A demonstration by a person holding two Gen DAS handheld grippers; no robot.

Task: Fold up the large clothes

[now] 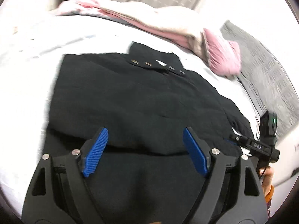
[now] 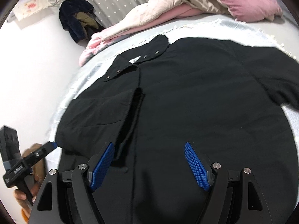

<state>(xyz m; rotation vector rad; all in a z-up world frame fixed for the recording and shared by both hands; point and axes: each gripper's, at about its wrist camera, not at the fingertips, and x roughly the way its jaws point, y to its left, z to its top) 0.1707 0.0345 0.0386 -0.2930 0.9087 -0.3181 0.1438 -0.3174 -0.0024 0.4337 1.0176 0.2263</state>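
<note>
While both jaws stand wide apart with nothing between them, we're just hovering over the black coat (image 2: pixel 186 100), spread flat on the bed (image 1: pixel 28 59). Left hand-held gripper (image 1: pixel 144 149) sits by the hem fold; right hand-held gripper (image 2: pixel 149 164) is above the front placket. Risks, as we judge: slick fabric bunching if we pinch only the top layer, snap collar (image 2: pixel 138 61) at 12 o'clock shifting, and the pink duvet (image 2: pixel 214 5) at 1 o'clock crowding the fold.
</note>
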